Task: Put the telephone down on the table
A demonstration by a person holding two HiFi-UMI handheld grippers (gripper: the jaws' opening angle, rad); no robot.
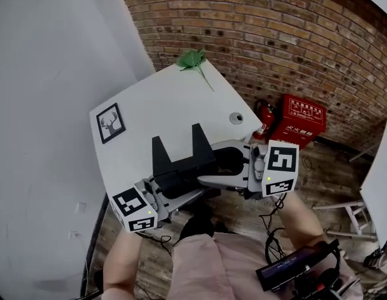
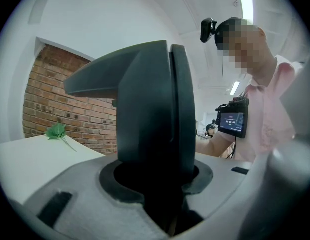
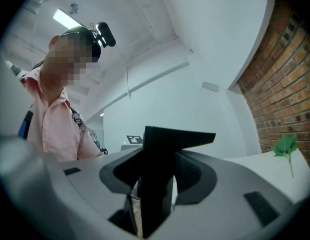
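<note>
The telephone [image 1: 180,161] is a black unit with two upright prongs, held in the air over the near edge of the white table [image 1: 168,99]. My left gripper [image 1: 184,195] grips its left end and my right gripper [image 1: 213,165] grips its right end. In the left gripper view the black body [image 2: 155,109] fills the gap between the jaws of the left gripper [image 2: 160,186]. The right gripper view shows the right gripper [image 3: 155,186] clamped on a black edge of the telephone [image 3: 162,154]. The phone's underside is hidden.
On the table lie a green leafy sprig [image 1: 192,59] at the far edge, a framed deer picture [image 1: 110,123] at the left and a small round grey thing [image 1: 236,118] at the right. A red extinguisher box [image 1: 299,120] stands by the brick wall. Another white table [image 1: 377,186] is at the right.
</note>
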